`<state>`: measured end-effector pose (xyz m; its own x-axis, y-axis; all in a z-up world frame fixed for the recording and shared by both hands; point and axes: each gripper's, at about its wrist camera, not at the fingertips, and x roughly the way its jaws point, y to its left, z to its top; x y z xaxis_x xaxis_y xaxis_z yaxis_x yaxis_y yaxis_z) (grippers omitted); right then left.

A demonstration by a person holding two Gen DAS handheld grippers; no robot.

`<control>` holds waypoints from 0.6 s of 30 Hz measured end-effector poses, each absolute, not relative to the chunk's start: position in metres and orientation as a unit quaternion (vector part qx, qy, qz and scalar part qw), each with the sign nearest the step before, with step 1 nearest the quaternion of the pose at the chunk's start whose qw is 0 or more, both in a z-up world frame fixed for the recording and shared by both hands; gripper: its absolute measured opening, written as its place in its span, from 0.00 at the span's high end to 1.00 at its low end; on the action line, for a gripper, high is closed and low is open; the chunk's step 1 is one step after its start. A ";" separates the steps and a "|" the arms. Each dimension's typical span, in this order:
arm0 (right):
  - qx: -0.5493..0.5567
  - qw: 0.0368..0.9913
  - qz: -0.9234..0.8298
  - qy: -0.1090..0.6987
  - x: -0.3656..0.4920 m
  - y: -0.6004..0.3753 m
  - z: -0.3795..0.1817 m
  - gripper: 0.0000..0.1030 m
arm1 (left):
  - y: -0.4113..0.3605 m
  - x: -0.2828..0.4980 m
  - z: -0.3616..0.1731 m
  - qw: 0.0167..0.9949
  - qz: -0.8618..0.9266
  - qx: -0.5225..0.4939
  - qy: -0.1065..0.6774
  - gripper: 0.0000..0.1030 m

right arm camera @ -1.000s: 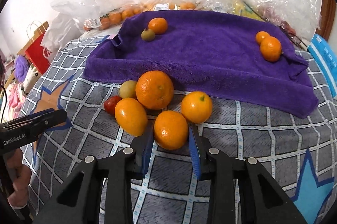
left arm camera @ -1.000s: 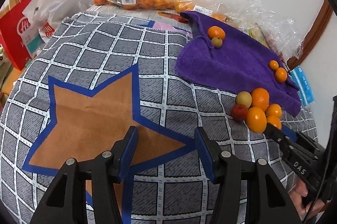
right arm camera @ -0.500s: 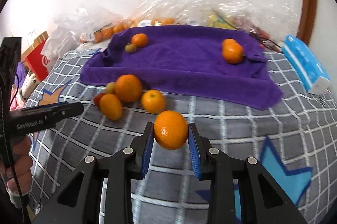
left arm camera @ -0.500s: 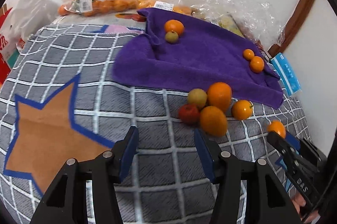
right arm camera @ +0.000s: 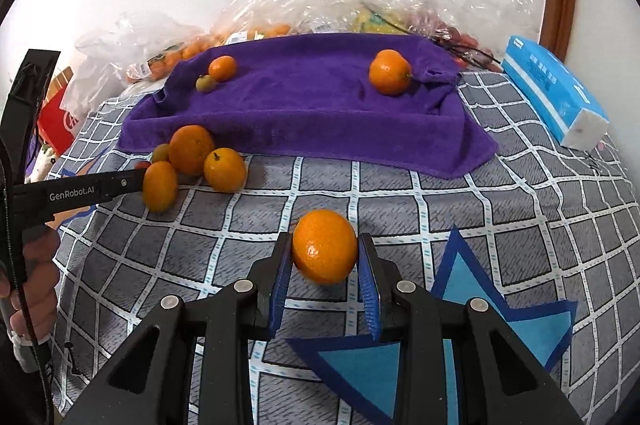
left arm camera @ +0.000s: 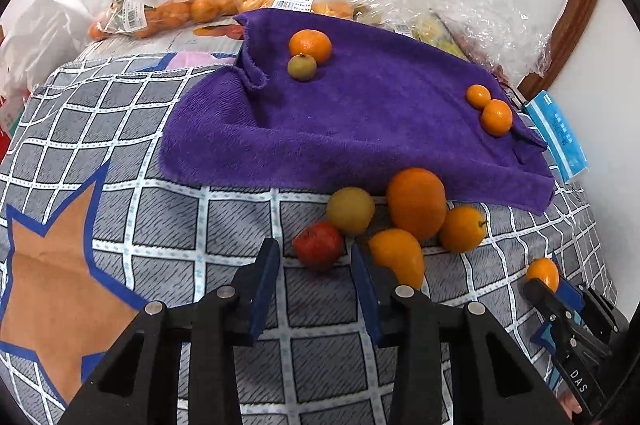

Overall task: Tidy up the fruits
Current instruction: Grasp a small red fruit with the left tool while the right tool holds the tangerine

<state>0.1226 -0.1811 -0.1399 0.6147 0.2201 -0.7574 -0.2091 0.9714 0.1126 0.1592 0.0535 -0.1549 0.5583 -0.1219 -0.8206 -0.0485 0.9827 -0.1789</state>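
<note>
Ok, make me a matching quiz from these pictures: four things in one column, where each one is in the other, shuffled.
Things:
1. red fruit
2. small green fruit
3. blue tissue pack
4. tangerine

Places:
A. on the purple towel
B. clamped in the right gripper
C. on the checked cloth, just ahead of the left gripper
D. beside the towel's right end

Pairs: 1-C, 2-A, 3-D, 4-B

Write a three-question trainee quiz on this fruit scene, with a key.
1. True or false: the right gripper is shut on an orange.
2. How many fruits lie on the purple towel?
3. Which fruit sits nearest the left gripper? A) red fruit B) pale yellow fruit C) large orange

Key: 1 true; 2 four; 3 A.
</note>
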 end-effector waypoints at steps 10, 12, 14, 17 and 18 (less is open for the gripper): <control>0.013 0.899 0.116 0.421 0.125 -0.184 -0.143 0.69 | 0.054 0.161 -0.154 0.878 -0.028 -0.104 0.466 0.77; 0.010 0.900 0.115 0.420 0.123 -0.183 -0.141 0.69 | 0.056 0.158 -0.152 0.878 -0.029 -0.108 0.465 0.77; 0.007 0.901 0.114 0.418 0.122 -0.182 -0.139 0.69 | 0.057 0.154 -0.149 0.879 -0.029 -0.108 0.463 0.77; 0.004 0.903 0.108 0.415 0.119 -0.182 -0.135 0.69 | 0.060 0.147 -0.145 0.881 -0.028 -0.111 0.458 0.77; 0.004 0.904 0.106 0.414 0.118 -0.181 -0.134 0.69 | 0.061 0.145 -0.143 0.882 -0.028 -0.112 0.457 0.77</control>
